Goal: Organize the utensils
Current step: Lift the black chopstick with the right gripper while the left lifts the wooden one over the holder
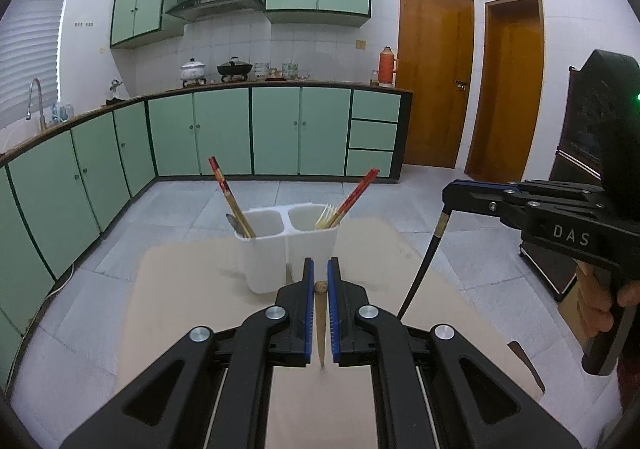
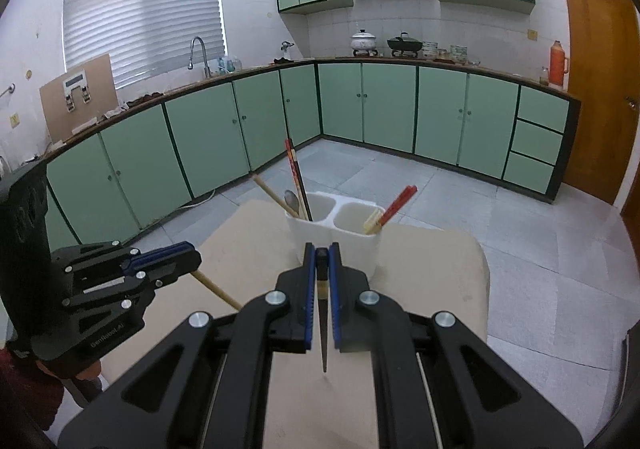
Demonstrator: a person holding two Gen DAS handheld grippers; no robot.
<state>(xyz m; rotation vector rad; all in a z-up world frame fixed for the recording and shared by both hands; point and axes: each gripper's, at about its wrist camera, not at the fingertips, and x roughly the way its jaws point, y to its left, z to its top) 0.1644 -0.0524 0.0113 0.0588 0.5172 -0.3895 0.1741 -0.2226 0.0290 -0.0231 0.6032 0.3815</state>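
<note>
Before the holder (image 1: 288, 241) on the surface (image 1: 192, 309) | left hand-held gripper (image 1: 320, 277) clamps a pale chopstick (image 1: 321, 329) | right hand-held gripper (image 2: 322, 261) clamps a dark chopstick (image 2: 323, 329) | some utensils already sorted into both compartments; these two apparently left
</note>
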